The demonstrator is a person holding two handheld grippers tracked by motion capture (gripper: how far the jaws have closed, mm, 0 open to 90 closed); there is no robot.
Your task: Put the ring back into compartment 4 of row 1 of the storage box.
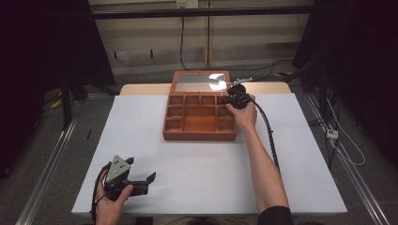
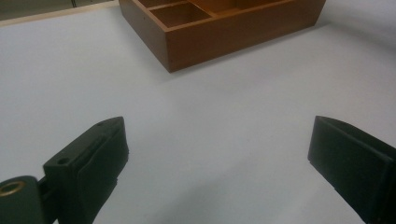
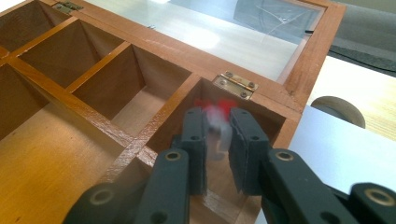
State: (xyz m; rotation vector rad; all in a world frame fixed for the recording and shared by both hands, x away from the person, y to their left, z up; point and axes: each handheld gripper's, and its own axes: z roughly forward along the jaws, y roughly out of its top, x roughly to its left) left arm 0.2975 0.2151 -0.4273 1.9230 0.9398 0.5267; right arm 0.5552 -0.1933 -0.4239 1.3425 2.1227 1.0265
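1. Nearest me, my left gripper (image 1: 141,180) sits low on the white counter (image 1: 202,164), jaws spread wide apart with nothing between them, well short of the box.
2. One wooden box (image 1: 199,119) lies mid-counter. In the high view I count four small compartments along the back row, two down each side, and one large one in the centre.
3. My right gripper (image 3: 217,135) is over the back right corner compartment, jaws drawn close on one small blurred red-and-white object (image 3: 215,112); I can't tell what it is.
4. Farthest off, one glass-paned lid (image 3: 224,35) lies open behind the box, with two brass hinges showing in the right gripper view.
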